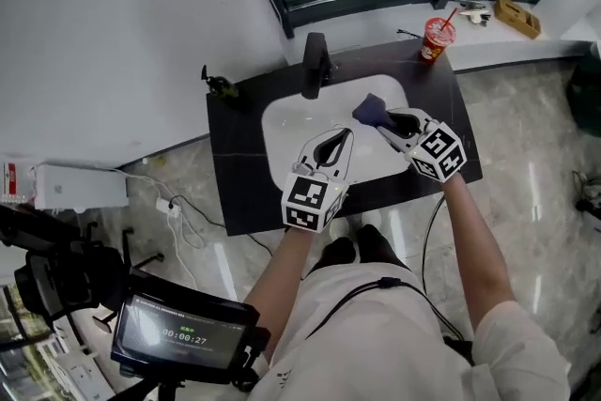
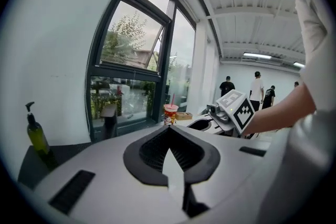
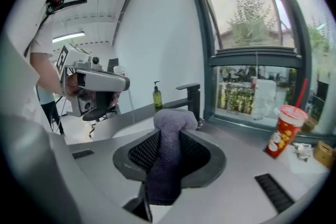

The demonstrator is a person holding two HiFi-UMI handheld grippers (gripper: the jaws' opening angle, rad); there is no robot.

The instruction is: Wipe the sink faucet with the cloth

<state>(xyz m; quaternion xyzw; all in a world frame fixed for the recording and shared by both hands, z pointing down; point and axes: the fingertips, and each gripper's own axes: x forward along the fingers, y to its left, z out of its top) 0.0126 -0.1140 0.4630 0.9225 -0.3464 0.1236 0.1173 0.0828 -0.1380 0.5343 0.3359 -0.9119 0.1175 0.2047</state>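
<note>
Over the white sink (image 1: 282, 136), the person holds two claws close together, side by side. The right claw (image 1: 387, 120) pinches a purple cloth (image 1: 369, 109) between its two jaws. The cloth fills the gap between the jaws, and a soft, rounded lump of it sticks out past the tips. It hangs in the air above the far right part of the sink. It is near the black faucet (image 1: 315, 66), but in the head view the two are apart. The faucet stands upright at the back edge of the sink, on the dark surface (image 1: 235, 174). The left claw (image 1: 344, 136) has its jaws pressed together, with nothing between them. It hovers over the near part of the sink, just to the left of the right claw, and points toward the back. A green soap bottle (image 1: 221, 86) stands at the back left of the surface, well apart from the faucet. A red cup (image 1: 438, 38) with a straw stands at the back right corner. Behind it is a big window (image 3: 252, 34) with a dark frame, and green trees show through the glass.
</note>
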